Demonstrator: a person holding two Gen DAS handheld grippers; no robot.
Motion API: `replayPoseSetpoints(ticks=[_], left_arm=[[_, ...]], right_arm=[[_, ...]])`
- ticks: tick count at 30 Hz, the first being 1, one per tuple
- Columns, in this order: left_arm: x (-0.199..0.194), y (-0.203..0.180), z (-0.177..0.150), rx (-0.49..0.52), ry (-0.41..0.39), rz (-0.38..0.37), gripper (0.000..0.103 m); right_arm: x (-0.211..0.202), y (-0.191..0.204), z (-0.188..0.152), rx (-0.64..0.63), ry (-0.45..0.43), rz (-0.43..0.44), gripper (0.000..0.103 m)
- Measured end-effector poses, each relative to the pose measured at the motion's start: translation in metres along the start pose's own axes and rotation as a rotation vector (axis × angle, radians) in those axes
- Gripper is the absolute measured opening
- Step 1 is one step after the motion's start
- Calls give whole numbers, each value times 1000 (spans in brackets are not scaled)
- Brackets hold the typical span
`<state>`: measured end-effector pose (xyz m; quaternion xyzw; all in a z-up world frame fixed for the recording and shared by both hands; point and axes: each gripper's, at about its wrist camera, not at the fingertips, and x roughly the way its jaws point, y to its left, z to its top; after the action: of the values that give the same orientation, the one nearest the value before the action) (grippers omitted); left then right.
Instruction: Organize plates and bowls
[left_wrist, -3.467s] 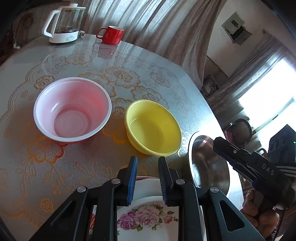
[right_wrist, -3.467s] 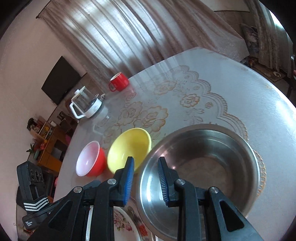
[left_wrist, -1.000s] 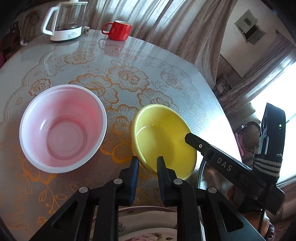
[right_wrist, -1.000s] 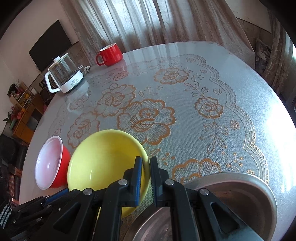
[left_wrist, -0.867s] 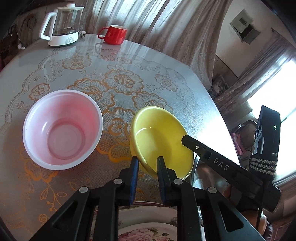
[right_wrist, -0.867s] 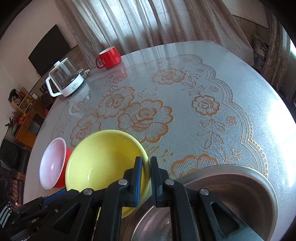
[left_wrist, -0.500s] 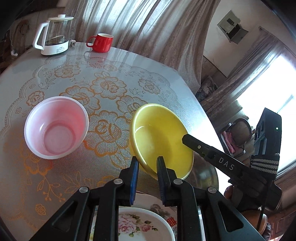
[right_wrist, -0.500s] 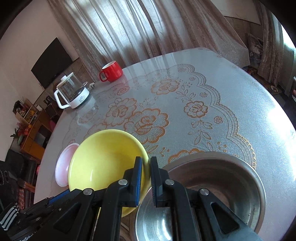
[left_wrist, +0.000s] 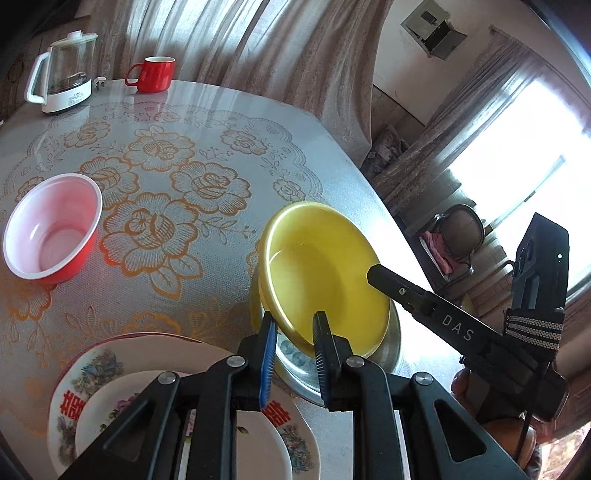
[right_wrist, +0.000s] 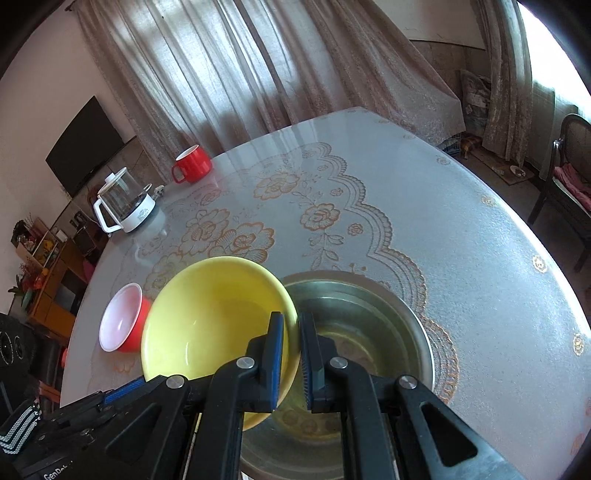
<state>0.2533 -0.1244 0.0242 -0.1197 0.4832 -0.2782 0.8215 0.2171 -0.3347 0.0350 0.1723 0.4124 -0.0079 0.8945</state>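
Observation:
The yellow bowl (left_wrist: 325, 273) (right_wrist: 207, 317) hangs tilted above the steel bowl (left_wrist: 295, 369) (right_wrist: 369, 325), overlapping its left side. My left gripper (left_wrist: 293, 325) is shut on the yellow bowl's near rim. My right gripper (right_wrist: 291, 325) is shut on the rim at the bowl's right side, and its finger (left_wrist: 384, 280) reaches into the bowl in the left wrist view. A red bowl with a white inside (left_wrist: 51, 232) (right_wrist: 122, 325) stands to the left on the table. A small flowered plate (left_wrist: 258, 443) lies on a larger plate (left_wrist: 92, 369) below my left gripper.
A glass kettle (left_wrist: 62, 81) (right_wrist: 125, 206) and a red mug (left_wrist: 153, 74) (right_wrist: 192, 164) stand at the table's far side. The round table's edge (left_wrist: 362, 173) runs close behind the steel bowl. A dark chair (right_wrist: 569, 177) stands beyond the table on the right.
Both grippers, shut on the yellow bowl's rim, have lifted it off the table and carried it to the right, over the steel bowl. The red bowl and plates have stayed put.

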Motion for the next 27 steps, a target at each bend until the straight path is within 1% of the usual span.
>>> replayPoseSetpoints(ticks=[7, 15, 19, 22, 25, 27], left_arm=[[13, -10, -9, 29, 36, 1, 19], [31, -21, -14, 97, 67, 37, 20], [39, -22, -15, 120, 90, 65, 20], [44, -22, -16, 117, 107, 64, 20], [48, -25, -17, 132, 108, 78, 20], [50, -30, -17, 158, 95, 106, 20]], right_arm=[[-5, -18, -14, 18, -4, -35, 8], [-6, -27, -23, 3, -7, -82, 8], [-1, -36, -27, 22, 2, -83, 8], [3, -39, -29, 28, 16, -79, 9], [5, -40, -31, 23, 16, -91, 9], [7, -41, -32, 26, 15, -97, 10]])
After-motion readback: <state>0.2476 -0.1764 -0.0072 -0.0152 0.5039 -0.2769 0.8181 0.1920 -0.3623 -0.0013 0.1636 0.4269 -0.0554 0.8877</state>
